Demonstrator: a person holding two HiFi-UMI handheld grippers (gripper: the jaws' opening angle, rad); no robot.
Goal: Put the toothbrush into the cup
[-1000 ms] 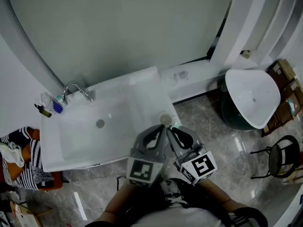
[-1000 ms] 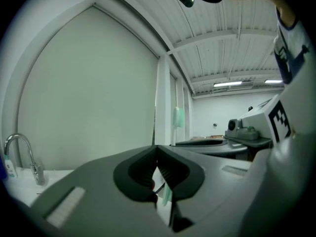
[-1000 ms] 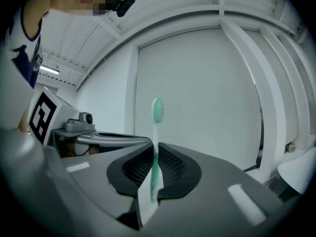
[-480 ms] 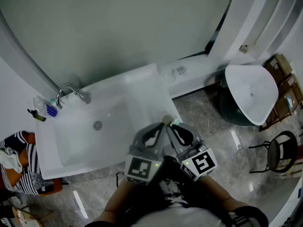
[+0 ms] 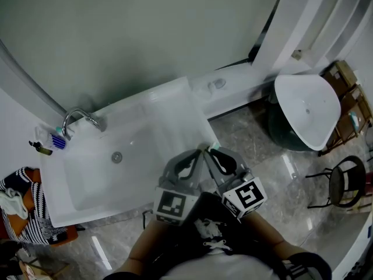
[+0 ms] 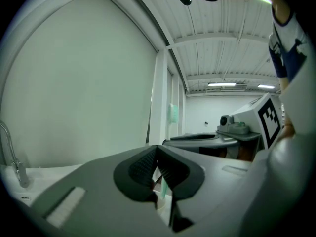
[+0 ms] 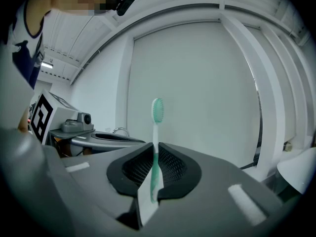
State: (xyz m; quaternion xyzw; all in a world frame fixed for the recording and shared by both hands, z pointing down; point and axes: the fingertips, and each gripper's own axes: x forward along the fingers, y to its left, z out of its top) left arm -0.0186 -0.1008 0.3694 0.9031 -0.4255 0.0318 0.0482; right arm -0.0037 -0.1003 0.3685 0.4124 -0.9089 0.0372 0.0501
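A green and white toothbrush stands upright between the pads of my right gripper, which is shut on its handle, bristle head up. In the head view both grippers sit side by side over the front right corner of the white sink counter: the left gripper and the right gripper, with a green tip of the toothbrush just beyond them. From the left gripper, whose jaws are closed together, the toothbrush head shows beyond its tips. The cup is hidden under the grippers.
A chrome faucet and small bottles stand at the sink's far left; the drain lies mid-basin. A white rounded fixture and a black chair stand on the marble floor at right. Striped cloth lies at left.
The head view has drifted, so the sink slides left and down in frame. Both grippers stay together at the sink's front right corner and now cover the cup that showed earlier.
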